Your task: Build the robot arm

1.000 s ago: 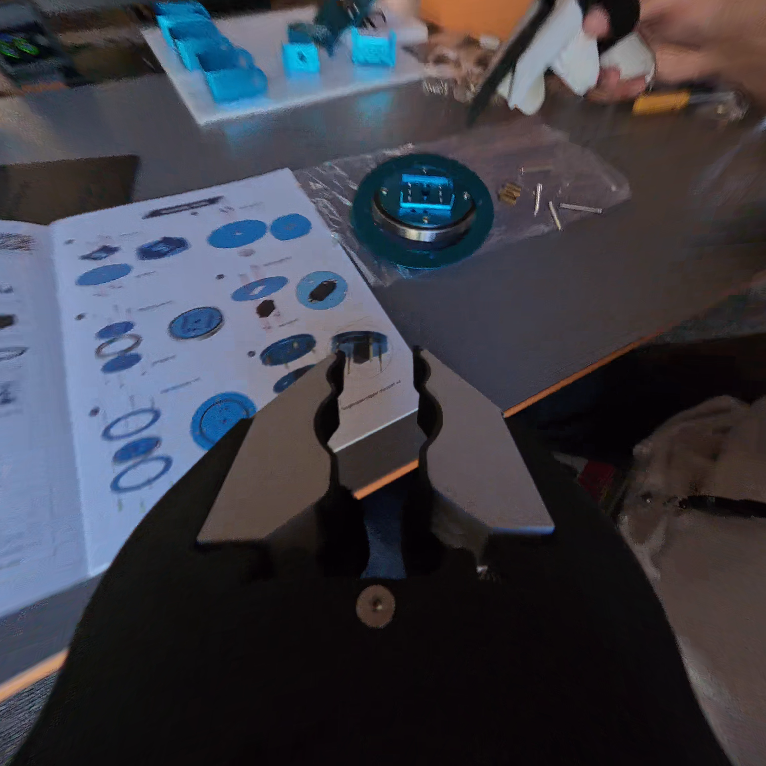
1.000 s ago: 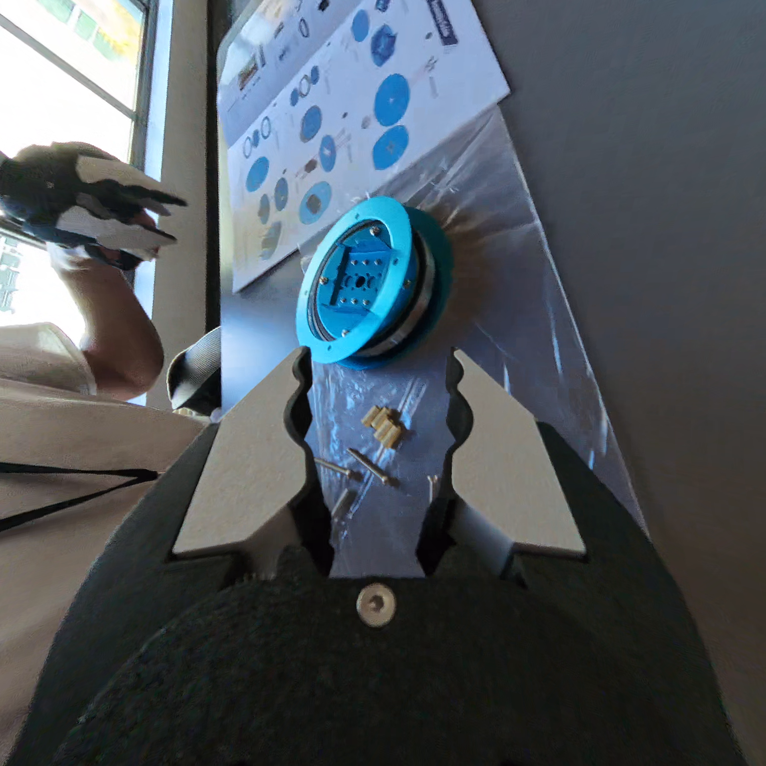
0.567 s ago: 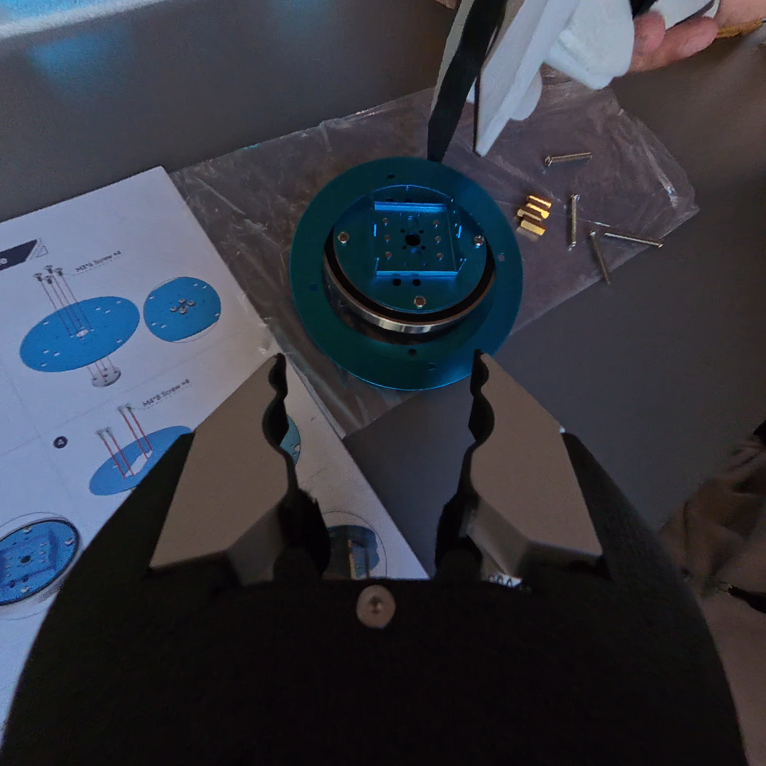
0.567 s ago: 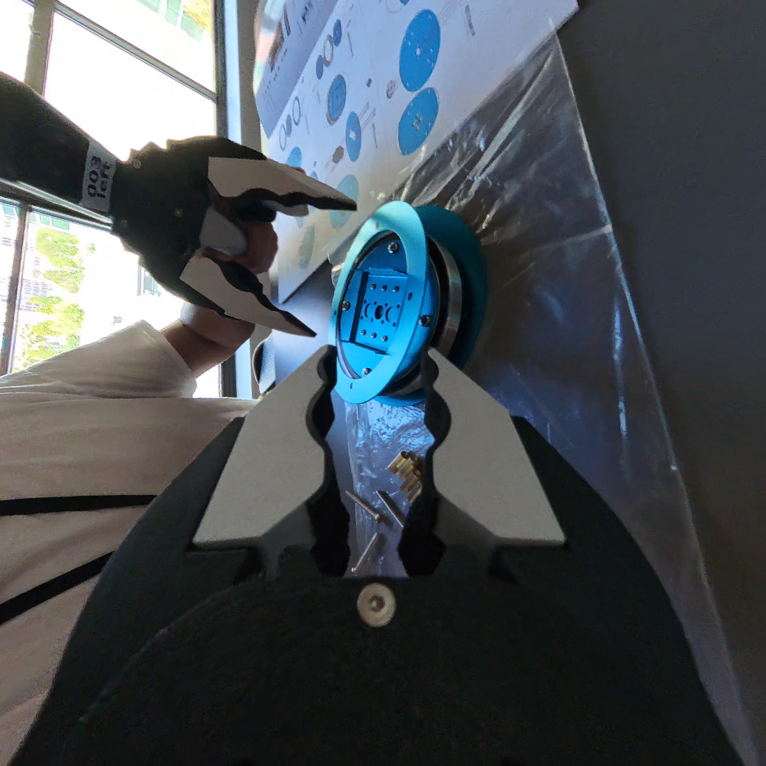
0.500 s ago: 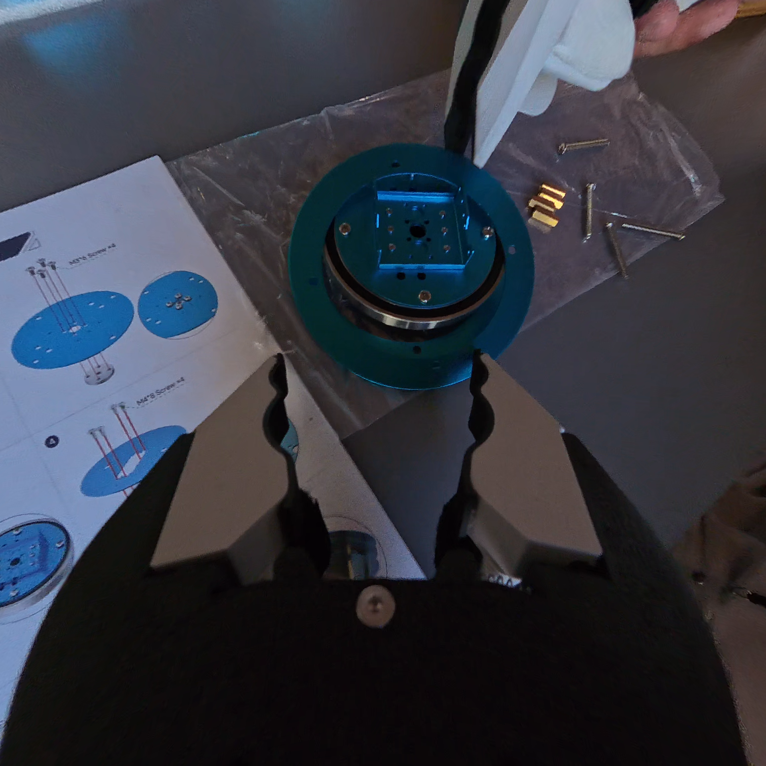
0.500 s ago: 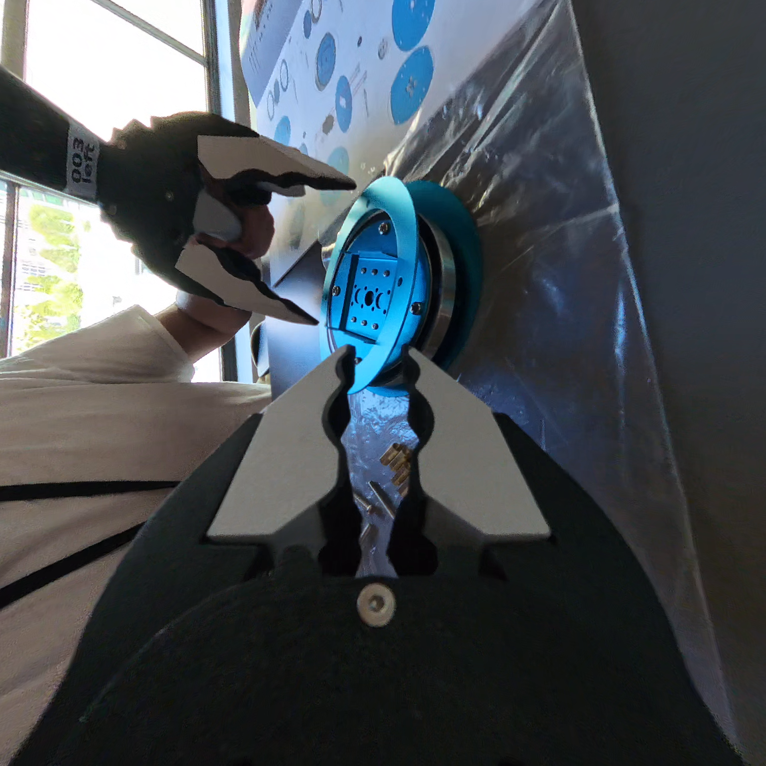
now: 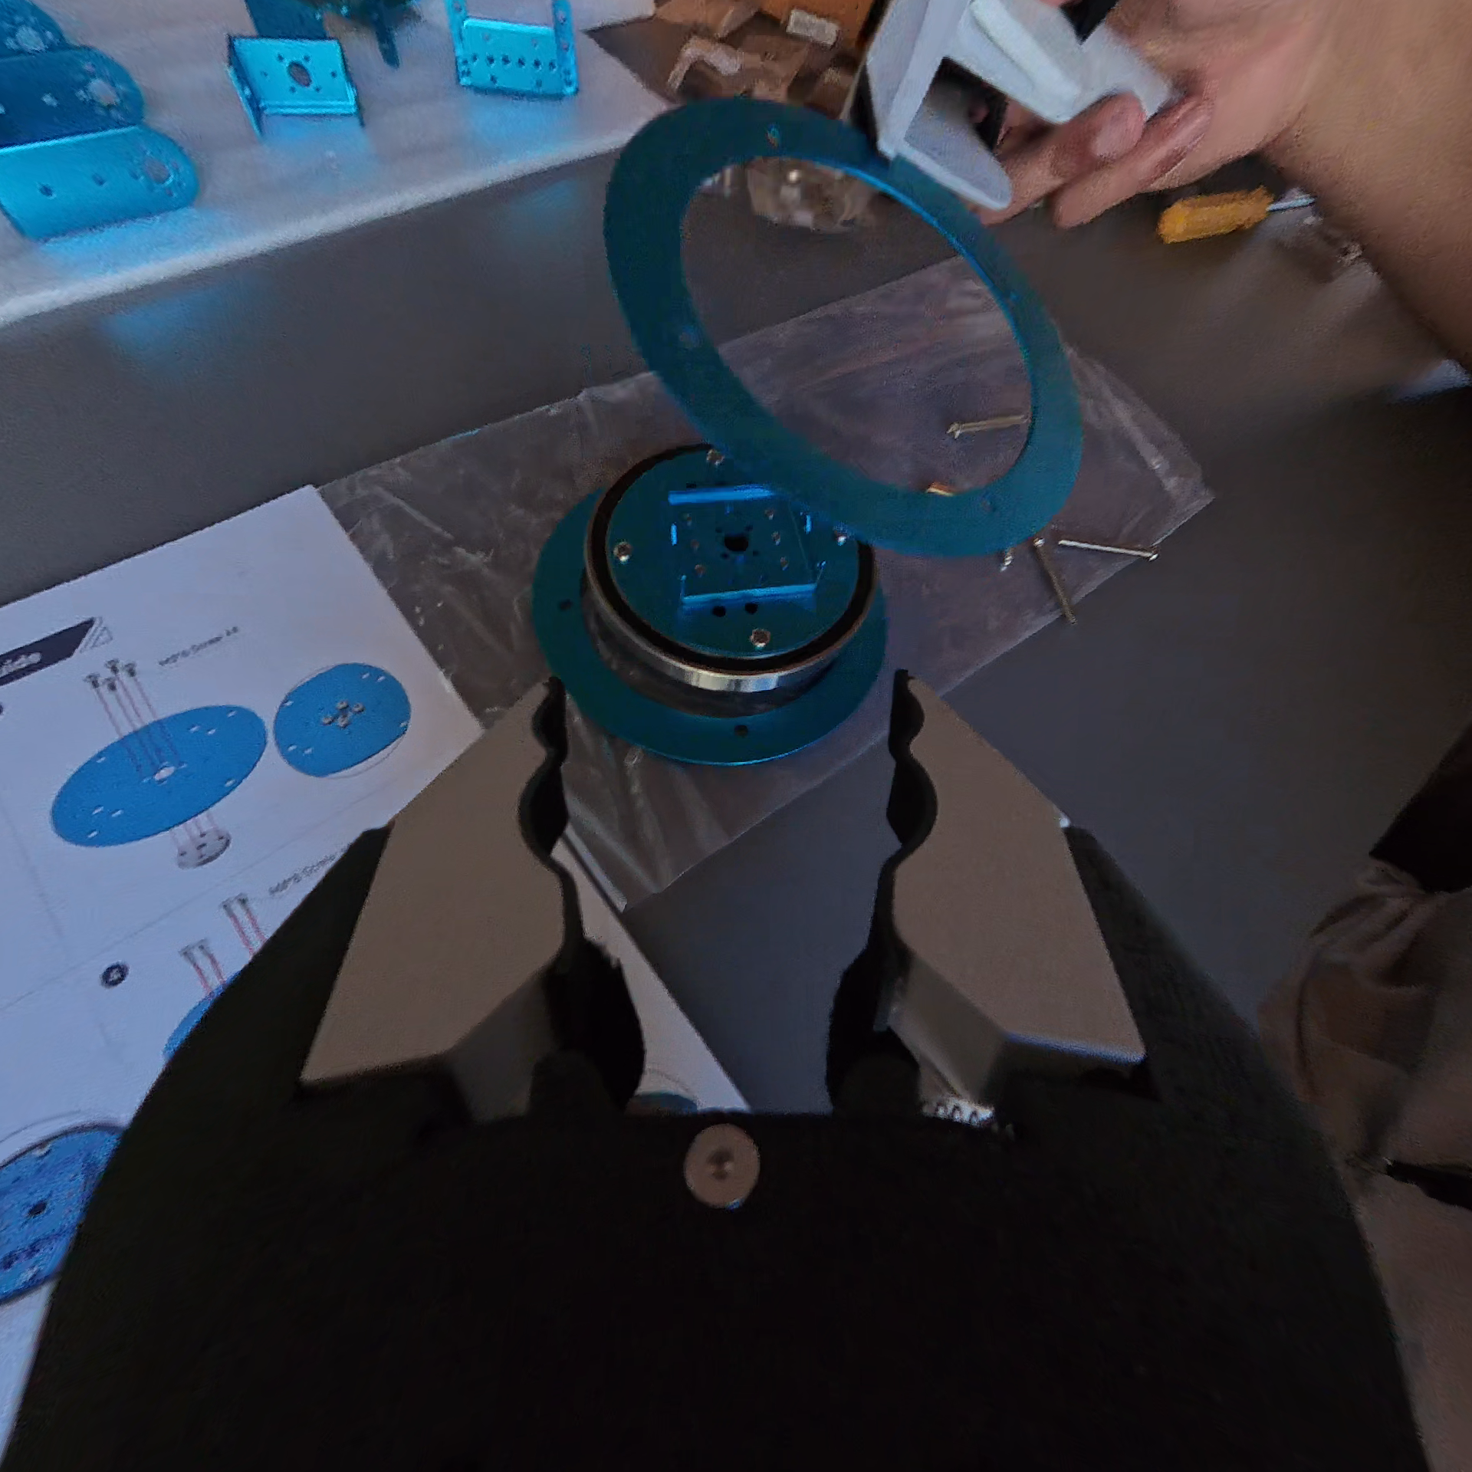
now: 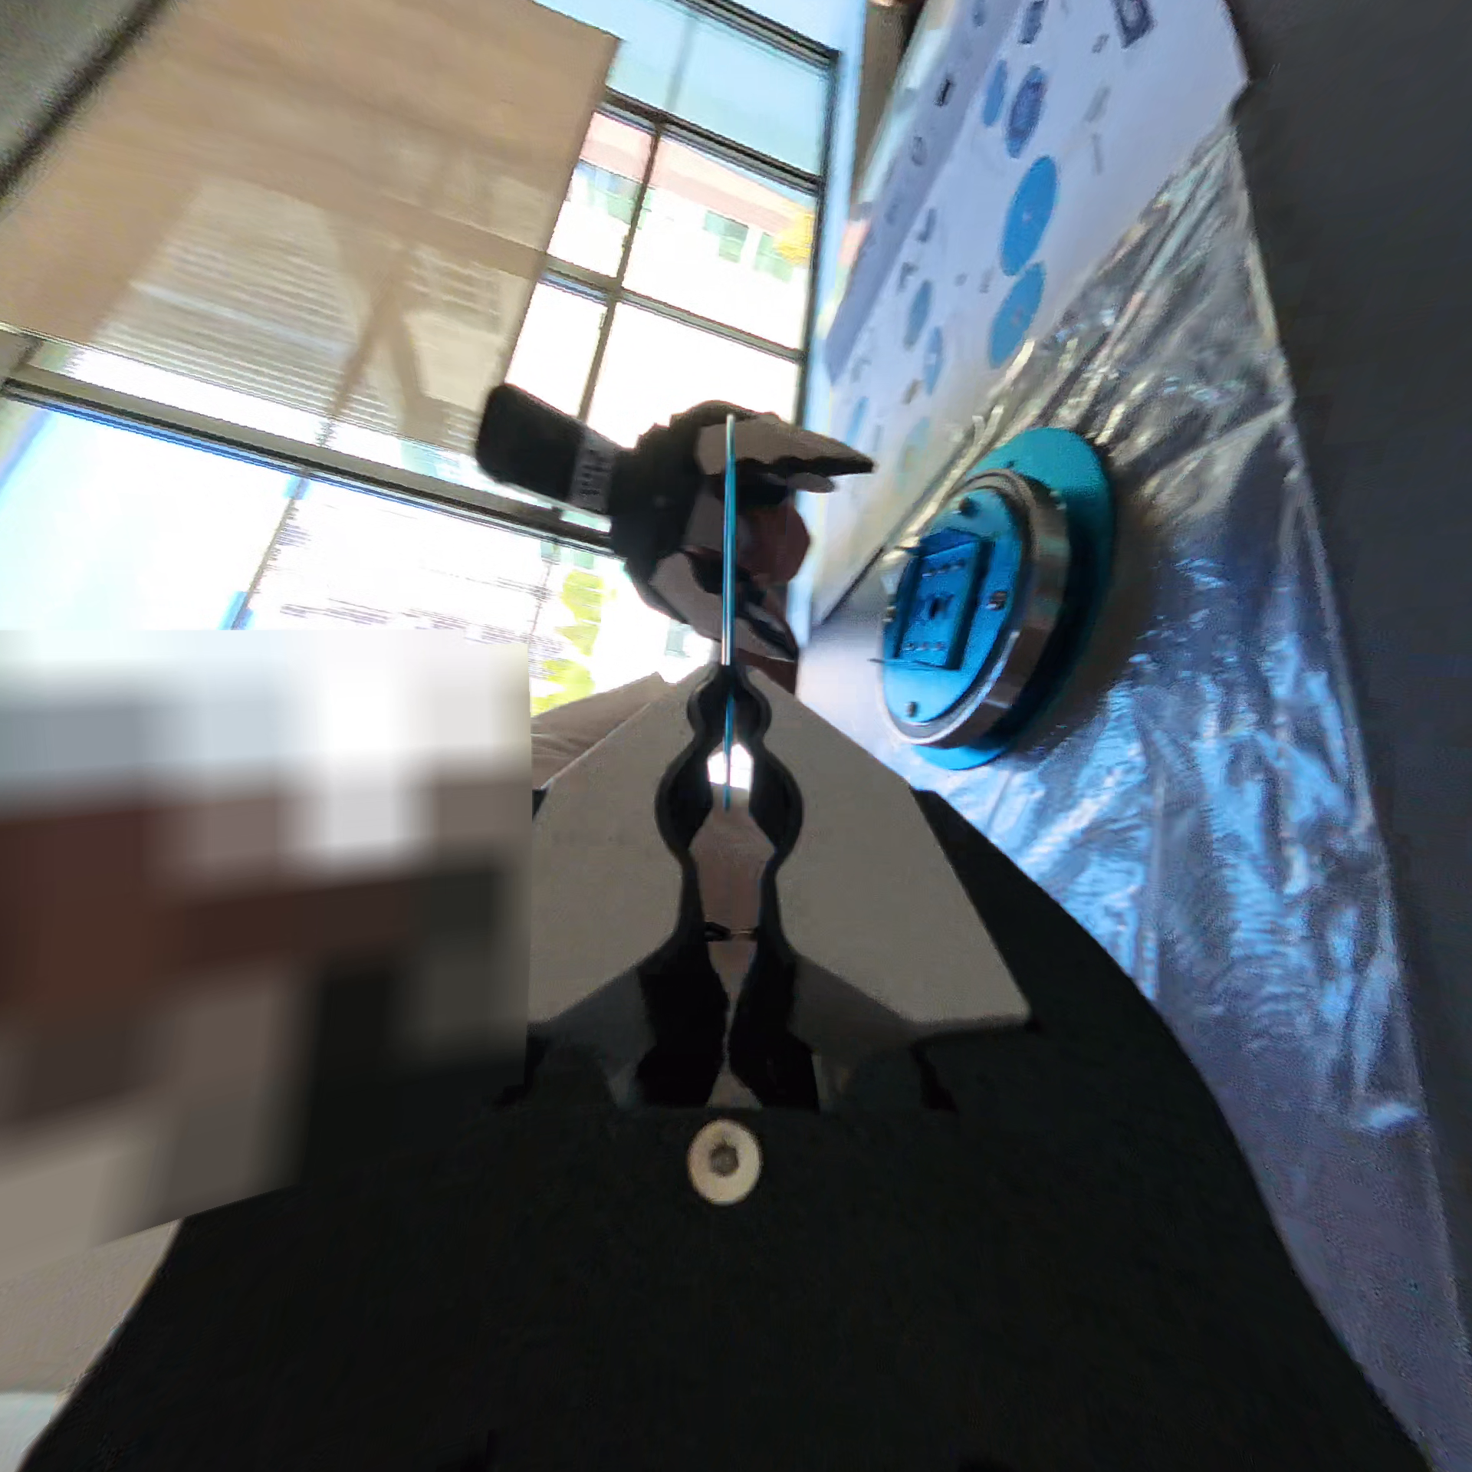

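A blue round assembly (image 7: 717,589) with a steel bearing ring and a square blue block on top sits on a clear plastic bag (image 7: 900,374). My left gripper (image 7: 726,691) is open and empty, just in front of the assembly's base flange. My right gripper (image 7: 940,151) is shut on the edge of a thin blue ring (image 7: 645,255) and holds it tilted in the air above the assembly. In the right wrist view the ring (image 8: 727,557) shows edge-on between the right gripper's fingers (image 8: 729,693). The assembly (image 8: 980,605) and the left gripper (image 8: 828,557) lie beyond it.
Loose screws (image 7: 1059,573) and brass standoffs (image 7: 940,490) lie on the bag, right of the assembly. An open illustrated manual (image 7: 199,717) lies to the left. A white board with several blue metal parts (image 7: 319,88) stands at the back. A yellow tool (image 7: 1211,215) lies far right. There is about 12 cm between the tips of the two grippers.
My right gripper shut on the blue ring's edge and lifted it off the assembly. My left gripper opened, came up to the assembly and now stays in front of it.
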Tool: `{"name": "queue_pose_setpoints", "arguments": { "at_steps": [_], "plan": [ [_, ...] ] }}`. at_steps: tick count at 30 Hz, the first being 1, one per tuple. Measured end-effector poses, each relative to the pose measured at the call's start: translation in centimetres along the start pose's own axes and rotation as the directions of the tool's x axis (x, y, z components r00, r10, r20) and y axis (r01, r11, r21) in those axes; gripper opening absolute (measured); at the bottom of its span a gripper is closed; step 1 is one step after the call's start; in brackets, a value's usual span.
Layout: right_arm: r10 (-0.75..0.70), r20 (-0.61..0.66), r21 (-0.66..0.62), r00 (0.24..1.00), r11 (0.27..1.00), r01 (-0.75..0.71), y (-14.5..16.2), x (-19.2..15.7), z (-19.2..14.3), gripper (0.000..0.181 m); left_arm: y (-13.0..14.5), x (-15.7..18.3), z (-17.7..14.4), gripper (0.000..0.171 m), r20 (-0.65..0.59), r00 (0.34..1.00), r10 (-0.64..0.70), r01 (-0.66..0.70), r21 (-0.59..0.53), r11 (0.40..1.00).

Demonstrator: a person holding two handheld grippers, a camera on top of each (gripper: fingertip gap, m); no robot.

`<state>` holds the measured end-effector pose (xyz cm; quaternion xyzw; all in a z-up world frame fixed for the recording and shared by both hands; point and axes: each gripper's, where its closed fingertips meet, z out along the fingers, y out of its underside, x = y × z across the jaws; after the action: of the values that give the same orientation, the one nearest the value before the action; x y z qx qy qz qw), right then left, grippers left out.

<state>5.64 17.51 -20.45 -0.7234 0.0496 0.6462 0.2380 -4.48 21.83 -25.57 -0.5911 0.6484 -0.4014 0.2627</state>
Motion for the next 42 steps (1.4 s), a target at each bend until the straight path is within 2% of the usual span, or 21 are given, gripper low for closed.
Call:
{"name": "queue_pose_setpoints", "arguments": {
  "at_steps": [2,4,6,8,11,13,17,20,22,24,26,27,28,30,31,33,35,37,40,42],
  "plan": [
    [0.044,0.108,0.007,0.993,0.999,-0.045,0.2,-0.7,-0.4,0.000,-0.7,0.7,0.1,0.081,-0.057,0.998,0.011,-0.009,0.040,0.999],
    [0.040,0.070,0.027,0.997,0.999,-0.042,-0.3,-0.3,-1.3,0.000,-1.5,0.7,0.1,0.081,-0.060,0.997,0.056,-0.051,0.074,0.996],
    [-0.040,-0.127,0.096,0.991,0.994,0.052,-2.0,0.9,-4.0,0.000,-1.6,0.5,0.7,0.081,-0.047,0.993,0.112,-0.108,0.064,0.992],
    [-0.105,-0.326,0.137,0.940,0.978,0.157,-3.6,1.8,-7.0,0.000,-1.5,0.6,1.8,0.085,-0.051,0.990,0.134,-0.133,0.023,0.991],
    [-0.083,-0.379,0.197,0.922,0.966,0.168,-4.7,2.0,-9.1,0.000,-1.4,0.7,3.9,0.100,-0.062,0.985,0.160,-0.162,-0.030,0.986],
    [-0.086,-0.505,0.151,0.859,0.971,0.186,-4.3,4.0,-10.0,0.000,-1.3,0.4,5.0,0.109,-0.057,0.985,0.161,-0.164,-0.055,0.985],
    [-0.114,-0.643,0.049,0.758,0.981,0.189,-3.0,6.6,-10.8,0.002,-0.2,-0.2,6.2,0.109,-0.036,0.988,0.151,-0.154,-0.139,0.978],
    [-0.176,-0.758,-0.066,0.629,0.979,0.194,-2.1,8.8,-11.7,0.007,0.5,-0.4,6.8,0.107,-0.015,0.991,0.136,-0.137,-0.190,0.972],
    [-0.215,-0.794,-0.122,0.568,0.973,0.198,-1.8,9.8,-11.9,0.012,0.6,-0.4,6.9,0.104,-0.013,0.990,0.143,-0.143,-0.191,0.971],
    [-0.245,-0.850,-0.158,0.467,0.963,0.219,-2.2,10.3,-12.8,0.026,0.6,-0.3,6.8,0.099,-0.011,0.988,0.155,-0.154,-0.198,0.968],
    [-0.309,-0.895,-0.211,0.323,0.929,0.303,-3.3,9.6,-13.3,0.035,0.7,-0.3,6.8,0.099,-0.005,0.988,0.155,-0.153,-0.203,0.967],
    [-0.360,-0.887,-0.248,0.290,0.900,0.359,-3.7,8.8,-12.3,0.039,0.7,-0.2,6.7,0.099,-0.003,0.988,0.156,-0.154,-0.202,0.967],
    [-0.423,-0.836,-0.267,0.349,0.870,0.415,-3.3,7.8,-9.5,0.039,0.7,-0.2,6.7,0.098,-0.003,0.987,0.160,-0.158,-0.199,0.967],
    [-0.483,-0.707,-0.246,0.516,0.853,0.461,-1.9,6.4,-3.8,0.047,0.7,0.0,6.6,0.098,-0.012,0.985,0.171,-0.170,-0.187,0.968],
    [-0.484,-0.650,-0.241,0.586,0.862,0.446,-1.2,6.1,-1.7,0.057,0.8,0.1,6.6,0.098,-0.013,0.985,0.173,-0.173,-0.180,0.968],
    [-0.468,-0.557,-0.244,0.686,0.882,0.403,-0.4,5.9,1.0,0.063,0.8,0.2,6.5,0.097,-0.014,0.984,0.177,-0.176,-0.168,0.970],
    [-0.444,-0.532,-0.223,0.721,0.895,0.386,-0.9,6.2,2.2,0.067,0.8,0.3,6.5,0.097,-0.008,0.984,0.180,-0.179,-0.165,0.970],
    [-0.417,-0.538,-0.261,0.733,0.909,0.326,-0.6,7.3,2.8,0.075,0.8,0.3,6.4,0.097,-0.005,0.984,0.181,-0.179,-0.168,0.969],
    [-0.384,-0.493,-0.257,0.781,0.921,0.292,-0.3,7.5,4.5,0.068,0.8,0.3,6.5,0.096,-0.005,0.983,0.184,-0.182,-0.170,0.969],
    [-0.379,-0.505,-0.258,0.775,0.924,0.284,-0.5,7.6,4.8,0.068,0.7,0.3,6.5,0.096,0.002,0.983,0.183,-0.180,-0.168,0.969]
  ]
}}
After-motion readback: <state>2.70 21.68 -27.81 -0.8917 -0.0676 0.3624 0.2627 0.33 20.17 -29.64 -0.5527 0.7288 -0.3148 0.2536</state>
